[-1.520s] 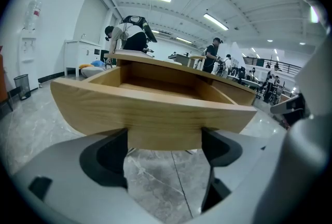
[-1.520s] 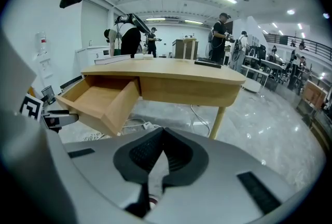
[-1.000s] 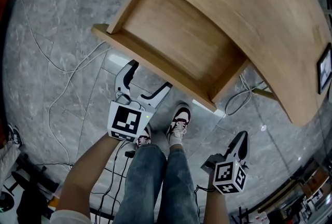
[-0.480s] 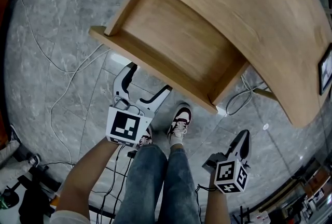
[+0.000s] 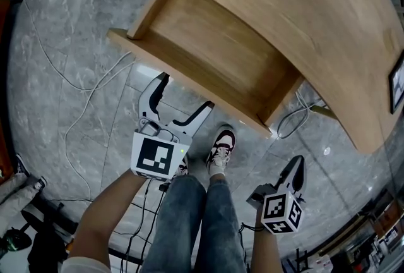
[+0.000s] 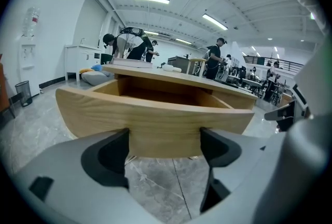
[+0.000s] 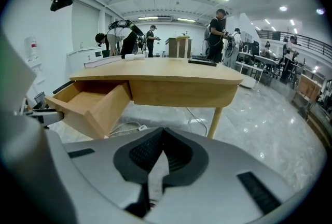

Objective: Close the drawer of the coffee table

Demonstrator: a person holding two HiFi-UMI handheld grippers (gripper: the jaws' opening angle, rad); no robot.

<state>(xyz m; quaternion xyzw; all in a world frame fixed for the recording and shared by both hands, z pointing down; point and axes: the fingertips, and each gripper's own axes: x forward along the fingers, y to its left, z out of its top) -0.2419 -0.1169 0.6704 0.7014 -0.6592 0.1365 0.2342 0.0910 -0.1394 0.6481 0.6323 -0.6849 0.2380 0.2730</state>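
— Wooden drawer (image 5: 208,54): where does it sit against the coffee table (image 5: 315,19)?
— It is pulled well out from under the coffee table's top, on the side facing the person. Its front board is the part farthest from the table.
— And the left gripper (image 5: 184,93)?
— It is just off that front board, on the side away from the coffee table, with its jaws spread wide. In the left gripper view the board shows in the gap between the two pads. Whether either pad touches the wood I cannot tell.
— The right gripper (image 5: 295,165)?
— It is farther from the coffee table, off the drawer's right corner and apart from it. Its jaws are pressed together and point toward the table.
— What lies around the table?
— Grey marbled floor (image 5: 63,31), with white cables (image 5: 79,91) trailing across it beside the drawer. The person's shoes (image 5: 221,142) stand near the front board, between the two grippers.
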